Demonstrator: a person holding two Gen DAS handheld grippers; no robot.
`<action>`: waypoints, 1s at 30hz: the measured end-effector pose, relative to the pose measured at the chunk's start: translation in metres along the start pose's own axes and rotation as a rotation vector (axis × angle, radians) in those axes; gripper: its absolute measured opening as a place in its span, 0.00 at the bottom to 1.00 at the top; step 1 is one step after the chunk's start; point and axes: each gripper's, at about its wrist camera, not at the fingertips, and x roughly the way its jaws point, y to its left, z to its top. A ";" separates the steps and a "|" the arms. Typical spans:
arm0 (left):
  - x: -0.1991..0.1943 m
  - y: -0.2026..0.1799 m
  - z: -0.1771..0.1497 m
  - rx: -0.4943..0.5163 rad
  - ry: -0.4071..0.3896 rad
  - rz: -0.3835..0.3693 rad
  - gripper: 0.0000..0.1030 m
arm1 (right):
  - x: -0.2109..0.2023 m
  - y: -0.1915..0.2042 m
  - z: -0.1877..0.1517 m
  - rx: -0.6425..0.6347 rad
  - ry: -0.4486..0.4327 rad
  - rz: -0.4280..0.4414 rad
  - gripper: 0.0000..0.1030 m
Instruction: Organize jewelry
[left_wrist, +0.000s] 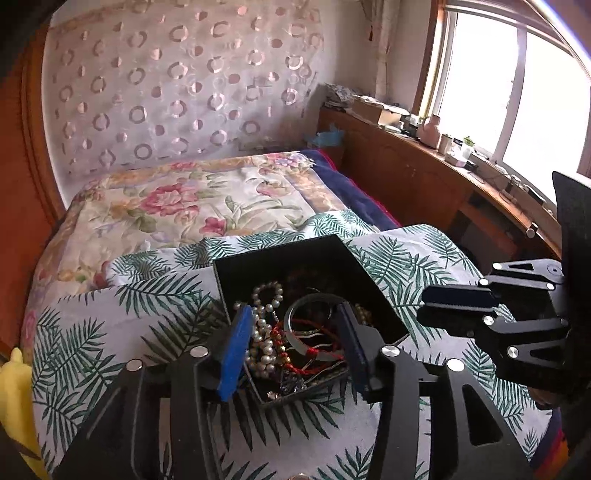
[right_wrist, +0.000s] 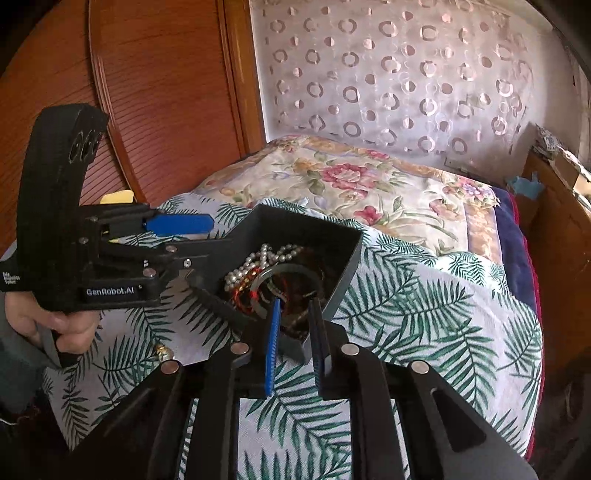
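Observation:
A black open box (left_wrist: 258, 266) sits on a leaf-print cloth (left_wrist: 110, 325). It holds a pearl necklace (left_wrist: 264, 321), a grey bangle (left_wrist: 310, 301), a red cord bracelet (left_wrist: 295, 332) and other tangled pieces. My left gripper (left_wrist: 291, 312) is open, its fingers standing either side of the box's near corner above the jewelry, gripping nothing. In the right wrist view the box (right_wrist: 343, 280) shows the pearls (right_wrist: 251, 264) and bangle (right_wrist: 273, 275). My right gripper (right_wrist: 295, 302) hangs over the box's near corner with a narrow gap between its pads and nothing clamped. The left gripper (right_wrist: 218, 236) reaches in from the left.
The cloth lies on a bed with a floral quilt (left_wrist: 177, 199). A wooden shelf (left_wrist: 424, 173) crowded with small items runs under the window on the right. A yellow object (left_wrist: 14, 398) sits at the left edge. A small gold piece (right_wrist: 164, 352) lies on the cloth near a person's hand (right_wrist: 55, 321).

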 end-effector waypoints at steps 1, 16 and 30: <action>-0.002 0.001 -0.001 -0.003 -0.001 0.005 0.51 | 0.000 0.002 -0.002 0.001 0.001 0.002 0.17; -0.044 0.028 -0.043 -0.066 -0.011 0.083 0.83 | 0.008 0.046 -0.049 0.007 0.065 0.057 0.41; -0.074 0.053 -0.106 -0.105 0.053 0.127 0.85 | 0.014 0.093 -0.089 -0.033 0.137 0.117 0.41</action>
